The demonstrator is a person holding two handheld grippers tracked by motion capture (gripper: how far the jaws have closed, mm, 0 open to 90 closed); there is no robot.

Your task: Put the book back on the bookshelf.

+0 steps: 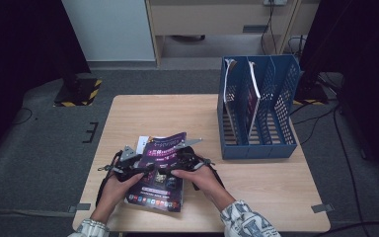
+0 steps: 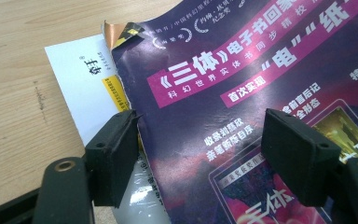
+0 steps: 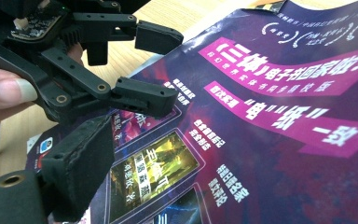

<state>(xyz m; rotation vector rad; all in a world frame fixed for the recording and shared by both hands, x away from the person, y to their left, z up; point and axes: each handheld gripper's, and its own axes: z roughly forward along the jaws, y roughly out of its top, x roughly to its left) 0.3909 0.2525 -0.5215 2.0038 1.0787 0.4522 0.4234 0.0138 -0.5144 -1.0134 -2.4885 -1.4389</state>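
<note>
A purple magazine [image 1: 160, 148] lies on the wooden table [image 1: 177, 108] with a white booklet [image 1: 142, 144] under its far left corner. My left gripper [image 1: 145, 165] is open: in the left gripper view [image 2: 200, 154] one pad meets the magazine's [image 2: 261, 60] left edge beside the booklet [image 2: 84, 79], and the other hovers over the cover. My right gripper [image 1: 176, 167] faces it from the right. In the right gripper view one pad [image 3: 77, 163] stands near the cover [image 3: 284, 116], which rises across the frame and hides the second jaw. The left gripper [image 3: 151, 67] shows there with its jaws apart.
A blue slotted file rack [image 1: 256, 148] stands at the table's right side with magazines upright in its left slots. Bare tabletop lies behind the magazine and in front of the rack. Both forearms come in over the near table edge.
</note>
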